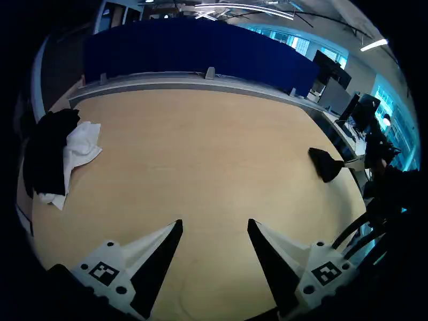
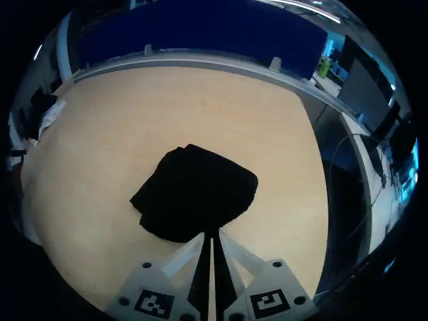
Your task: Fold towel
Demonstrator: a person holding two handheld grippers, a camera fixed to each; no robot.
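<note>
Two claws over the counter (image 1: 214, 144): right claw (image 2: 212, 233) closed to a slit at the near edge of the folded black towel (image 2: 195, 192), grip unclear; left claw (image 1: 214, 221) wide open, empty, likely free for the far pile (image 1: 59, 150).

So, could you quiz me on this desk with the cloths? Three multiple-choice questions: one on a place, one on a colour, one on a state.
1. Where does the black-and-white cloth pile lie?
A) at the table edge
B) at the table's middle
C) between the fingers

2. What colour is the folded towel before the right hand-held gripper?
A) white
B) black
C) red

3. How do the fingers of the left hand-held gripper stand?
A) pressed together
B) clamped on a cup
C) spread apart

Answers:
1 A, the pile sits far left on the table's rim.
2 B, it is dark all over.
3 C, bare table shows between them.
</note>
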